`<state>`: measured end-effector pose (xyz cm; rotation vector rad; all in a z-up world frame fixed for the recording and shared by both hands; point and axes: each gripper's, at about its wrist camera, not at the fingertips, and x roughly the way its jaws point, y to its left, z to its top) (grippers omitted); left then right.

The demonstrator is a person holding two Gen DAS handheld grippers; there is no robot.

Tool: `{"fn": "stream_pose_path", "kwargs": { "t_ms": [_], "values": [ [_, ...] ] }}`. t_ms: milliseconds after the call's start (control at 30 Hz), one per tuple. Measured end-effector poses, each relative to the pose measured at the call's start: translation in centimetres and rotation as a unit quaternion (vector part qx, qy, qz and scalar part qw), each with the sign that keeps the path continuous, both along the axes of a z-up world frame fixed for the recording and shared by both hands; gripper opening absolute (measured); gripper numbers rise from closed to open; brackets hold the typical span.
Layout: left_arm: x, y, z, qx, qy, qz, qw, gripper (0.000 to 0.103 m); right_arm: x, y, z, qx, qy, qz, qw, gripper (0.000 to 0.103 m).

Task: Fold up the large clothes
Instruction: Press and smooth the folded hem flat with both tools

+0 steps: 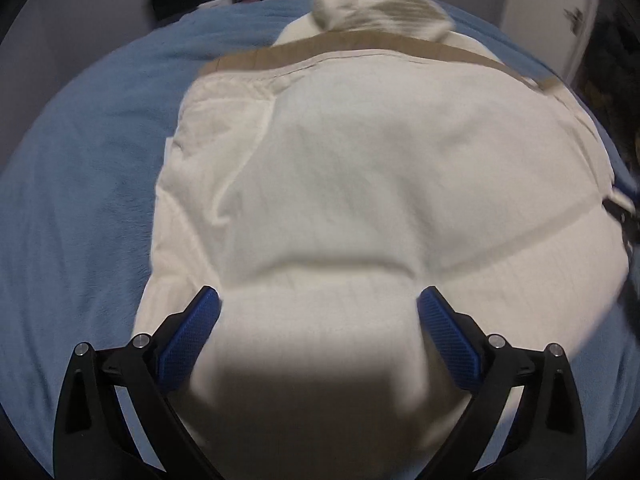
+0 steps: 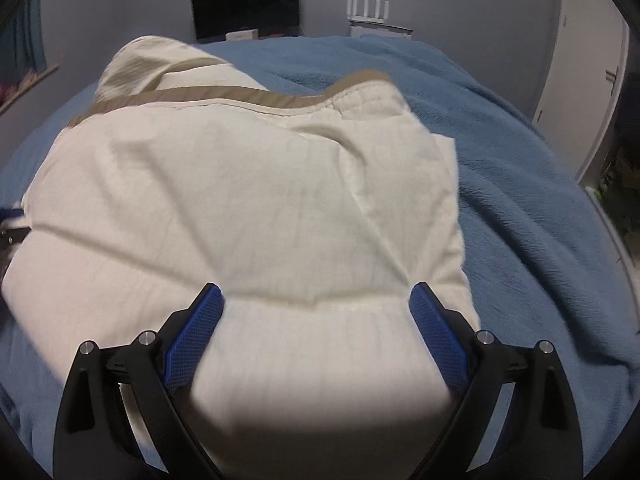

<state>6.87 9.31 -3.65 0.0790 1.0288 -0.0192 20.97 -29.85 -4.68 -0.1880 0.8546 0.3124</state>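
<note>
A large cream-white garment (image 1: 360,168) with a tan band (image 1: 256,59) along its far edge lies partly folded on a blue blanket (image 1: 80,168). My left gripper (image 1: 318,300) is open, its blue pads either side of a fold near the garment's near edge. In the right wrist view the same garment (image 2: 248,200) fills the middle, its tan band (image 2: 224,96) at the far side. My right gripper (image 2: 316,296) is open over the near fold. The other gripper's tip shows at the far right of the left view (image 1: 624,208).
The blue blanket (image 2: 520,200) covers the bed around the garment. A dark monitor (image 2: 246,4) and a white router (image 2: 368,12) stand by the far wall. A white door (image 2: 584,80) is at the right.
</note>
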Motion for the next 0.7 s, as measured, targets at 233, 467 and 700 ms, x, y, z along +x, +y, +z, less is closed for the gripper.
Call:
{"fn": "stream_pose_path", "kwargs": {
  "t_ms": [233,467,700],
  "values": [
    [-4.3,-2.8,-0.9,0.039,0.03,-0.04,0.998,0.097,-2.2,-0.2,0.6,-0.014,0.025,0.011,1.0,0.09],
    [-5.0,-3.0,-2.5,0.05,0.028,-0.043,0.9975,0.097,-3.0,-0.5,-2.0,-0.004,0.02,-0.006,1.0,0.09],
    [-4.6,-3.5,-1.9,0.052,0.029,-0.043,0.9973,0.097,-4.0,-0.6,-1.9,-0.013,0.027,-0.016,0.999,0.09]
  ]
}}
